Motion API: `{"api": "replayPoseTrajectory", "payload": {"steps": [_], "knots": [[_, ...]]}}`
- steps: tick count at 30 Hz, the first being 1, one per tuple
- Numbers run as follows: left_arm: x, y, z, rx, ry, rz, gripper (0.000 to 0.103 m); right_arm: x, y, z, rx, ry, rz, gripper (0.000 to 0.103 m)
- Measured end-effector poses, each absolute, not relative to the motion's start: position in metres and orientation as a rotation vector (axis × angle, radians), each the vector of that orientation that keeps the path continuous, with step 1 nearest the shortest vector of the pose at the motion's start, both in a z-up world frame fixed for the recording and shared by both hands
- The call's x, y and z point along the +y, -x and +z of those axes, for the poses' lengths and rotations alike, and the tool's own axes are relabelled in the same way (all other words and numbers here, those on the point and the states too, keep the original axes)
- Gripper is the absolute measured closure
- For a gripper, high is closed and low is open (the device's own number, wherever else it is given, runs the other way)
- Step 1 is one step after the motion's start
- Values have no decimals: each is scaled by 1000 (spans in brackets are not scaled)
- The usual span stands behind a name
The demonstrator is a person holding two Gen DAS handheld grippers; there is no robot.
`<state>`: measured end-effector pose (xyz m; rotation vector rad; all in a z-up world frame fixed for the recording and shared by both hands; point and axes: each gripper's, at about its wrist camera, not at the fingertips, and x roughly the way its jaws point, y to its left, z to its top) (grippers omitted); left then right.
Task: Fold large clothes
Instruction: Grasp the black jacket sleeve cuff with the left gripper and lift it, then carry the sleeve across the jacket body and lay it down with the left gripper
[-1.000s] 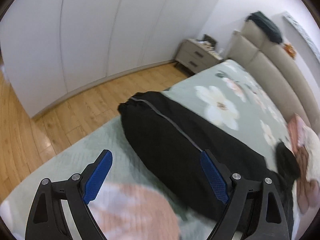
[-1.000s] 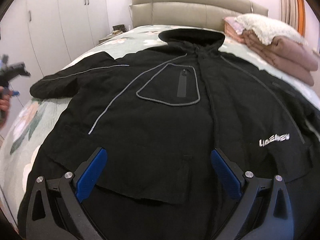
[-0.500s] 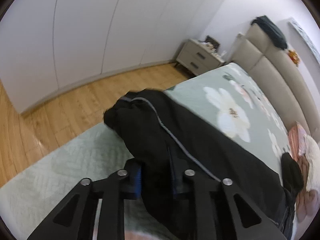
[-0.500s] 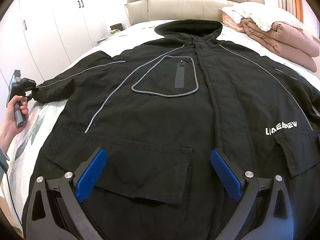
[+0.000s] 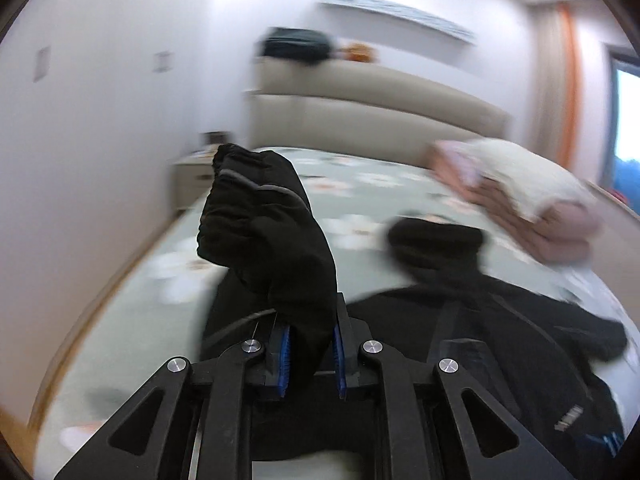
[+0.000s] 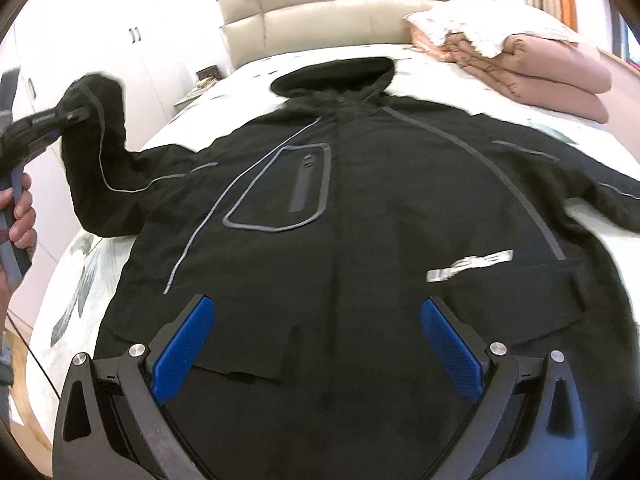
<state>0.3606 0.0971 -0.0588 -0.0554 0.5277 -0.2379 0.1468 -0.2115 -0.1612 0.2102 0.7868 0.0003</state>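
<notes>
A large black hooded jacket (image 6: pixel 360 220) with grey piping lies front up, spread over the bed. Its left sleeve (image 5: pixel 272 240) is raised off the cover, cuff end standing up. My left gripper (image 5: pixel 310 344) has the sleeve between its blue pads, and its jaws are still closing on the fabric. In the right wrist view the same sleeve (image 6: pixel 100 152) hangs from the left gripper (image 6: pixel 70 120) at the far left, gripped by a person's hand (image 6: pixel 20 216). My right gripper (image 6: pixel 316 344) is open above the jacket's lower front, holding nothing.
The bed (image 6: pixel 80 272) has a pale floral cover. Folded pink and white blankets (image 6: pixel 540 68) sit at its top right by the beige headboard (image 6: pixel 360 8). A nightstand (image 5: pixel 192 176) and white wardrobes (image 6: pixel 120 40) stand left of the bed.
The left gripper was open over the sleeve end, then shut on it, lifted it off the bed and swung round toward the headboard. The right gripper has shifted a little over the jacket front.
</notes>
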Motion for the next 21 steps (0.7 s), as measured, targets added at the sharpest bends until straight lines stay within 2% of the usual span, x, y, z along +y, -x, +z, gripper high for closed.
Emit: {"api": "replayPoseTrajectory", "payload": {"steps": [6, 9, 10, 11, 12, 15, 18, 21], "knots": [[-43, -347, -76, 567, -40, -498, 86, -253, -128, -151, 780, -211, -57, 0], [-96, -355, -100, 643, -46, -609, 77, -273, -125, -156, 795, -214, -93, 0], [-113, -357, -113, 700, -28, -670, 68, -277, -125, -157, 801, -215, -99, 0], [-125, -364, -126, 768, 1, -725, 63, -285, -124, -159, 812, -215, -108, 0], [-134, -367, -136, 824, 26, -760, 63, -287, -124, -161, 818, -214, -111, 0], [-138, -376, -155, 946, 90, -805, 63, -299, -131, -161, 846, -191, -91, 0], [-115, -367, -147, 920, 124, -802, 61, -300, -153, -154, 864, -151, -52, 0], [-80, -356, -130, 868, 161, -785, 52, -295, -189, -146, 878, -170, 14, 0]]}}
